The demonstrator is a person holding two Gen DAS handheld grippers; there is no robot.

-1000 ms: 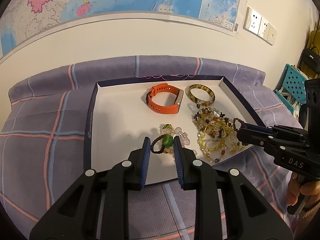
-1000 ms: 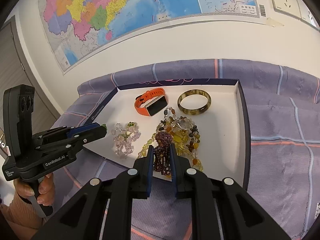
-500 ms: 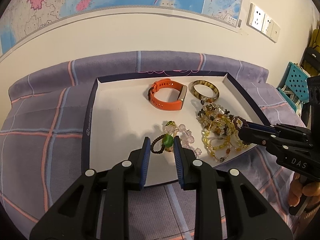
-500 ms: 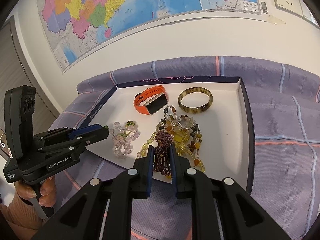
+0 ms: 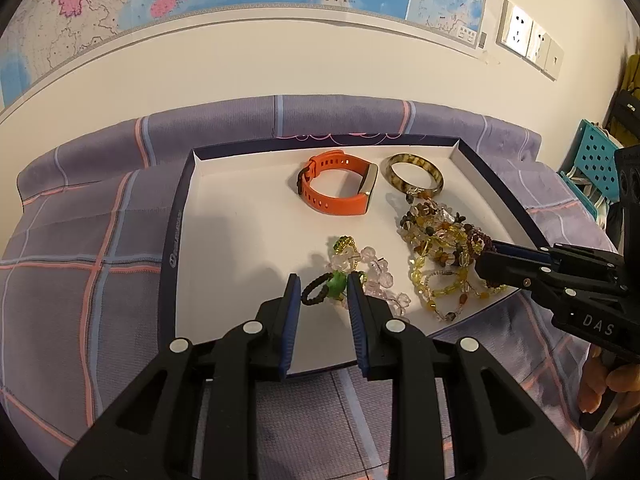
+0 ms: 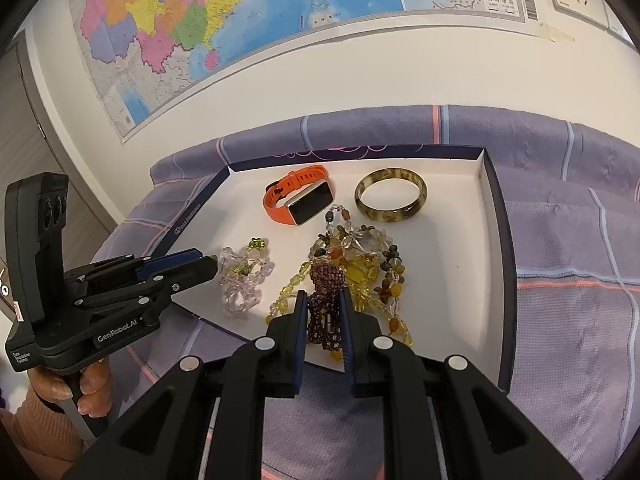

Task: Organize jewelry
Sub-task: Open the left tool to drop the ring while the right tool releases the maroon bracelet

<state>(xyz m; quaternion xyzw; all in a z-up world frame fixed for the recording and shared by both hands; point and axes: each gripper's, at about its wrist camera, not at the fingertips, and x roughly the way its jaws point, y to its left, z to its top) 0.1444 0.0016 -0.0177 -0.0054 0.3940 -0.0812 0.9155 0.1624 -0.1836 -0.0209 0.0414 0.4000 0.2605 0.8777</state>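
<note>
Beads of a purple bracelet (image 6: 325, 312) are pinched by the right tongs (image 6: 323, 320) at the tray's (image 6: 494, 208) near edge; a green-bead cord bracelet (image 5: 326, 289) is pinched by the left tongs (image 5: 323, 296) leftward.

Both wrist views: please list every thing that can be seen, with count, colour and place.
tray: one, white inside, dark blue rim, on the cloth
checked cloth: one, purple with pink lines, under the tray
smart band: one, orange, far part of the tray
bangle: one, mottled brown, beside the smart band
yellow and amber bead strands: a tangled pile, count unclear, near side of the tray
pink bead bracelet: one, clear pink, with green beads
green bead on dark cord: one, between the left fingers
dark red bead bracelet: one, between the right fingers
map: one, multicoloured, on the wall
wall sockets: white, count unclear
left gripper: black, blue pads
right gripper: black, blue pads
</note>
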